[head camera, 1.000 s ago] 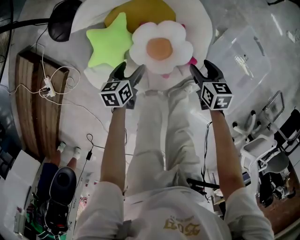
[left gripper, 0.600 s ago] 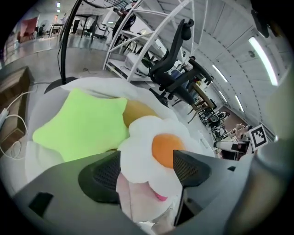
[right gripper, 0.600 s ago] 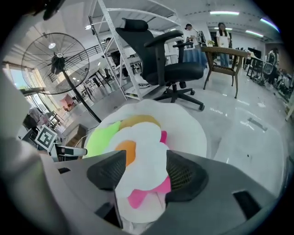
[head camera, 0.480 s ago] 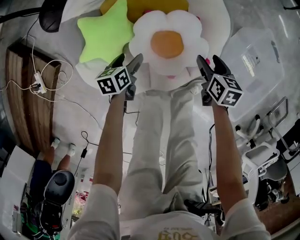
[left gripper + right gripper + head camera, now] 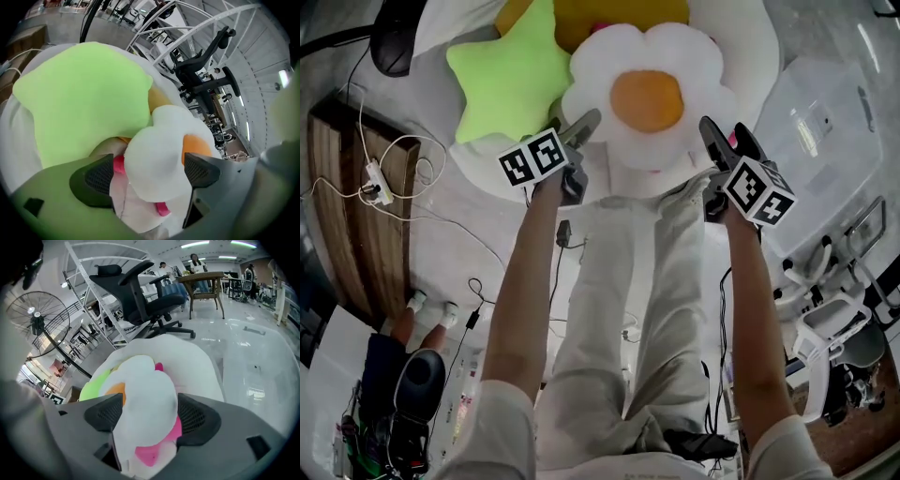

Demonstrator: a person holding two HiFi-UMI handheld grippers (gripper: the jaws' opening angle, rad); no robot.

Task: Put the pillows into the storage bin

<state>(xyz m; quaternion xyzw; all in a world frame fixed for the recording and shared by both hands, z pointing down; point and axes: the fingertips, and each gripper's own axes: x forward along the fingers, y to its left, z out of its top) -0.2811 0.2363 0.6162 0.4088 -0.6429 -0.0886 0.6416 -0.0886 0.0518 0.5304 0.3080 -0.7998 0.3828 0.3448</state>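
A white flower pillow [image 5: 647, 98] with an orange centre lies on top of the pile in the white soft-sided bin [image 5: 750, 37], beside a lime green star pillow [image 5: 511, 80] and over a yellow one [image 5: 619, 11]. My left gripper [image 5: 572, 131] is at the flower's near left petal and my right gripper [image 5: 727, 141] at its near right petal. Both sets of jaws have just been opening. In the left gripper view a petal [image 5: 159, 154] sits loosely between the wide pads. In the right gripper view a petal [image 5: 145, 394] fills the gap, with something pink [image 5: 150, 453] under it.
A clear plastic box [image 5: 825, 103] stands right of the bin. A wooden bench [image 5: 347, 216] with a power strip [image 5: 375, 178] and cables is at the left. A black office chair [image 5: 140, 291] and a floor fan [image 5: 37, 319] stand beyond the bin. The person's legs are directly below.
Both grippers have come down with the flower pillow, which now rests on the pile in the bin. Both sets of jaws stand wider than before.
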